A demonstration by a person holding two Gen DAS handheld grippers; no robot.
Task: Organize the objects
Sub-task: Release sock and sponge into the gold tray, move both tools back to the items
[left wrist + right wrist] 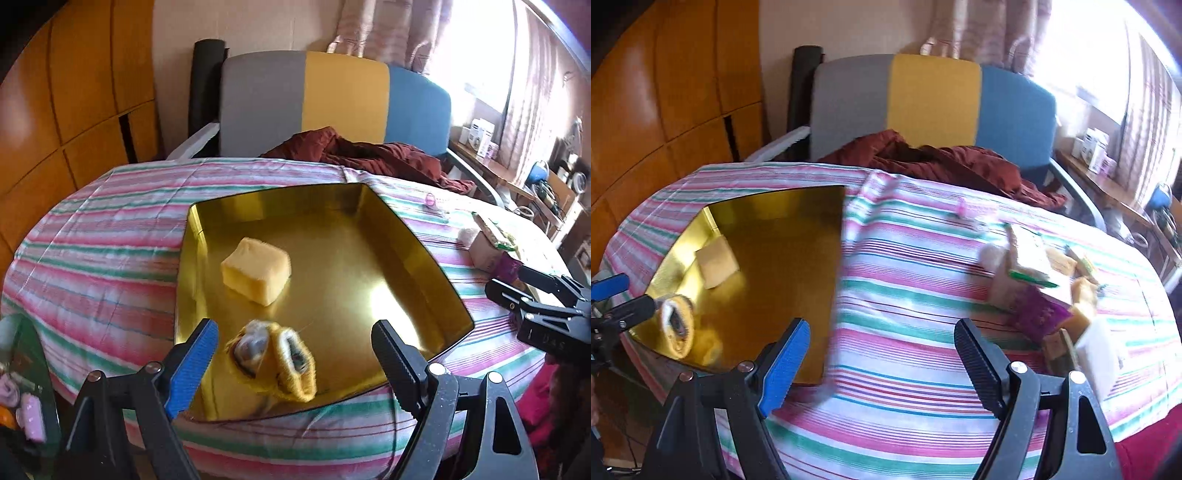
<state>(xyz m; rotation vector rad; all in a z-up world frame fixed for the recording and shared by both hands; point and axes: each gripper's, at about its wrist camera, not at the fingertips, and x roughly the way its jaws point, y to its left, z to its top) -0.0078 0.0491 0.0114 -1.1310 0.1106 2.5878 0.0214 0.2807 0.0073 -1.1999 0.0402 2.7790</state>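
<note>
Left wrist view: left tongs wide, empty, above gold tray holding yellow sponge and yellow socks. Right tongs wide, empty, over striped surface.

No readable text, faint marks on right gripper illegible
</note>
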